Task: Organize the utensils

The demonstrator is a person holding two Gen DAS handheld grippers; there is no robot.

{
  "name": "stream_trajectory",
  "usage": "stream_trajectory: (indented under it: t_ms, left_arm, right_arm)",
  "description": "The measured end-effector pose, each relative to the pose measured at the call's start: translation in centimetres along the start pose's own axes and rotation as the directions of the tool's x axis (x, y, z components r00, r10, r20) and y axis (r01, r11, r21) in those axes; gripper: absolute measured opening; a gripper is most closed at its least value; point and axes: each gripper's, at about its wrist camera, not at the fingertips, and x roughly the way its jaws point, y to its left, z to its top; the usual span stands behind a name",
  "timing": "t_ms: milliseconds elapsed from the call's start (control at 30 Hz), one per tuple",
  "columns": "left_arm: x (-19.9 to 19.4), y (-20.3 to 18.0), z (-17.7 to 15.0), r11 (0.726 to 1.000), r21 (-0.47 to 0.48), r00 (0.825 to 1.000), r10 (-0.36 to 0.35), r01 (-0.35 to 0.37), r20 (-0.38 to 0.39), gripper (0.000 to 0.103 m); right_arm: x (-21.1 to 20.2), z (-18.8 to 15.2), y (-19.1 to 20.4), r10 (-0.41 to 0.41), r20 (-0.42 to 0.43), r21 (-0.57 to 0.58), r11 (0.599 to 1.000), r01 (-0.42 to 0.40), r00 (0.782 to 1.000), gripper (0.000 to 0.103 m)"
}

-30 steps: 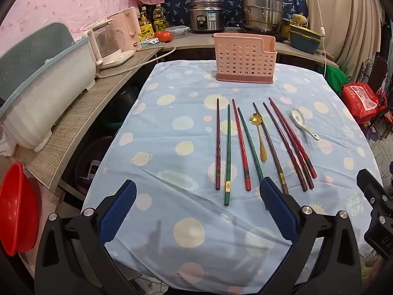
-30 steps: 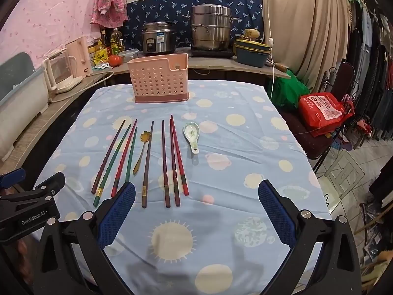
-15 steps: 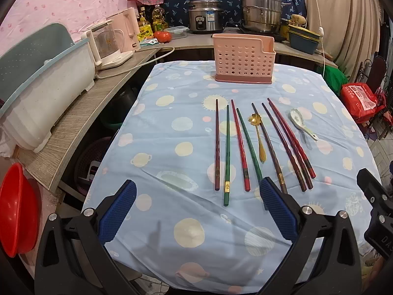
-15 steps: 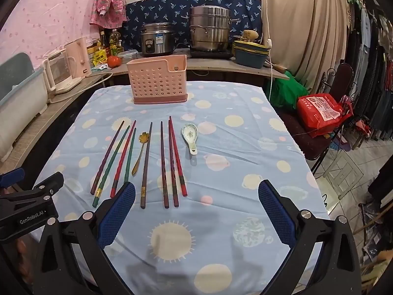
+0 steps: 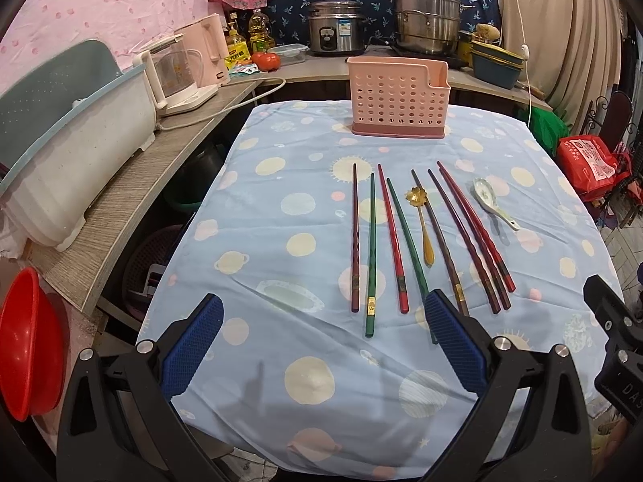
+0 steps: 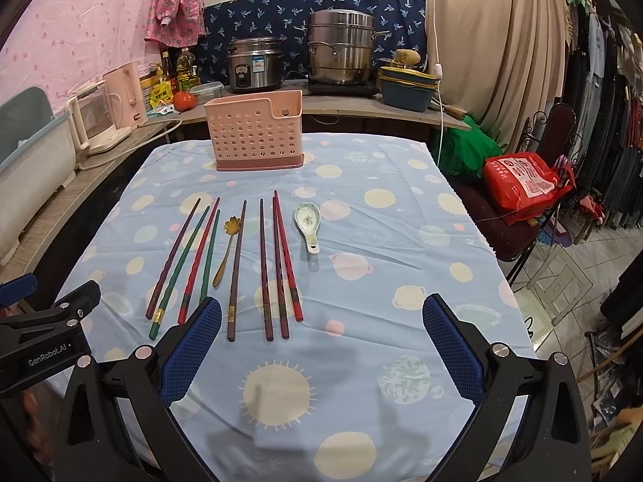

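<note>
Several chopsticks (image 5: pixel 392 237) (image 6: pixel 263 265) in red, green and dark brown lie side by side on the blue dotted tablecloth (image 5: pixel 281 209). A gold flower spoon (image 5: pixel 422 225) (image 6: pixel 227 249) lies among them. A white ceramic spoon (image 5: pixel 492 207) (image 6: pixel 308 225) lies to their right. A pink perforated utensil holder (image 5: pixel 398 98) (image 6: pixel 255 134) stands upright at the table's far end. My left gripper (image 5: pixel 321 341) is open and empty above the near edge. My right gripper (image 6: pixel 321 341) is open and empty, to the right of the left one.
A counter (image 5: pixel 132 184) along the left holds a white tub (image 5: pixel 76 148) and kettles (image 5: pixel 181 76). A rice cooker (image 6: pixel 253 66) and steel pot (image 6: pixel 341 52) stand behind the table. A red bowl (image 5: pixel 24 345) sits low left. A red bag (image 6: pixel 522 180) rests on a chair at right.
Both grippers have shifted very slightly; the table and utensils appear a little lower and nearer. No object has been moved.
</note>
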Motion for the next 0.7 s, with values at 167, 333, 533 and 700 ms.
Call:
stream_trajectory:
  t_ms: [167, 333, 533, 700]
  left_arm:
    - [0.00, 0.06, 0.06, 1.000, 0.000, 1.000, 0.006, -0.006, 0.000, 0.096]
    - [-0.02, 0.03, 0.05, 1.000, 0.001, 1.000, 0.004, -0.004, -0.001, 0.096]
    - [-0.06, 0.00, 0.05, 1.000, 0.001, 1.000, 0.005, -0.005, 0.003, 0.096]
    - [-0.17, 0.00, 0.05, 1.000, 0.001, 1.000, 0.005, -0.005, 0.006, 0.096]
  right_arm:
    - [-0.01, -0.02, -0.04, -0.002, 0.000, 0.003, 1.000, 0.002, 1.000, 0.096]
    - [-0.09, -0.03, 0.04, -0.002, 0.002, 0.007, 1.000, 0.002, 1.000, 0.096]
    - [-0.11, -0.02, 0.02, -0.003, 0.003, 0.006, 1.000, 0.003, 1.000, 0.096]
    - [-0.18, 0.01, 0.08, -0.003, 0.004, 0.004, 1.000, 0.003, 1.000, 0.096]
